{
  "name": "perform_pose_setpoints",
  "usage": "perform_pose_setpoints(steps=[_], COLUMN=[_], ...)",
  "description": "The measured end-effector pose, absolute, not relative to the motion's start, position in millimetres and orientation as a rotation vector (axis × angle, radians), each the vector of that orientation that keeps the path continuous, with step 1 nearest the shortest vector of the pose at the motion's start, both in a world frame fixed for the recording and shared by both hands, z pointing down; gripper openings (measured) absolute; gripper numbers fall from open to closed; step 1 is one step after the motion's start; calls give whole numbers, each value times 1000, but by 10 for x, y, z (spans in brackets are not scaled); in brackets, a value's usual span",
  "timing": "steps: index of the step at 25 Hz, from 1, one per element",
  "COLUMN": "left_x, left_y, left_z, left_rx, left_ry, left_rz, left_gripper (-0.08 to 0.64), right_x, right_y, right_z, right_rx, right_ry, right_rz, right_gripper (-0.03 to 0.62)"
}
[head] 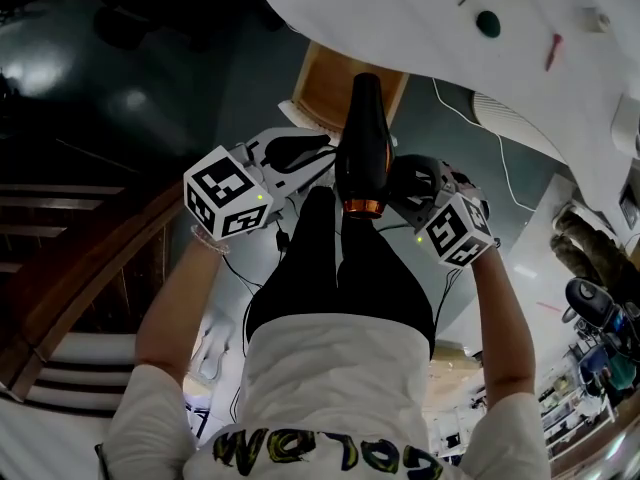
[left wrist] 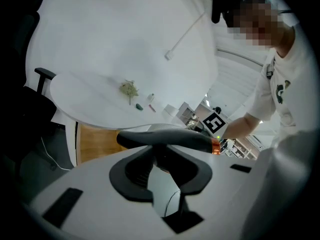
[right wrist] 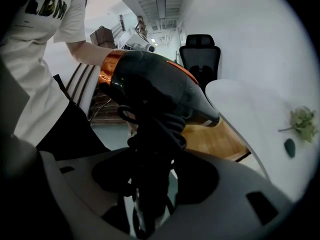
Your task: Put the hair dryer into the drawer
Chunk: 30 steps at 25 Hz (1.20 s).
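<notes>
The black hair dryer [head: 360,143] with an orange ring at its rear hangs in the air in front of the open wooden drawer [head: 330,83], nozzle toward it. My right gripper [head: 395,183] is shut on its handle, which has the black cord wound around it [right wrist: 152,134]. My left gripper [head: 325,160] comes in from the left. In the left gripper view its pads [left wrist: 131,171] close on the dark part just under the barrel [left wrist: 170,138]. The drawer's wood bottom [left wrist: 95,144] shows bare beyond the dryer, and again in the right gripper view [right wrist: 215,139].
The drawer sits under a white round table [head: 420,18] that carries a small green object [head: 488,23] and a dried sprig [right wrist: 302,121]. A black office chair [right wrist: 200,49] stands behind. A white cable [head: 500,158] runs over the grey floor. Dark wooden steps lie at the left.
</notes>
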State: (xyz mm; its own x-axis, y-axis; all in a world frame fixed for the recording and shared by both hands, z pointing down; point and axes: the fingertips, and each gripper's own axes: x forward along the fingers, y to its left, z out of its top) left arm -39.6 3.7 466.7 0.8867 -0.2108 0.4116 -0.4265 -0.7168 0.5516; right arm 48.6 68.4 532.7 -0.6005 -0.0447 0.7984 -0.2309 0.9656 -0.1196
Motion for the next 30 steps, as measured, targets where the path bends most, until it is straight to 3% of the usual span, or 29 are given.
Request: perform_pose_setpoints(steps=[9, 30], left_x=[-404, -612], left_y=[-112, -615], left_z=[4897, 5560], left_rx=[2360, 2256], left_ry=[-444, -387], left_rz=[532, 919], left_gripper=[57, 44], right_x=[485, 352], right_y=[508, -7], right_z=[5484, 5984], right_rx=[109, 29], right_ry=[-2149, -2003], right_rz=[295, 362], right_gripper=[247, 247])
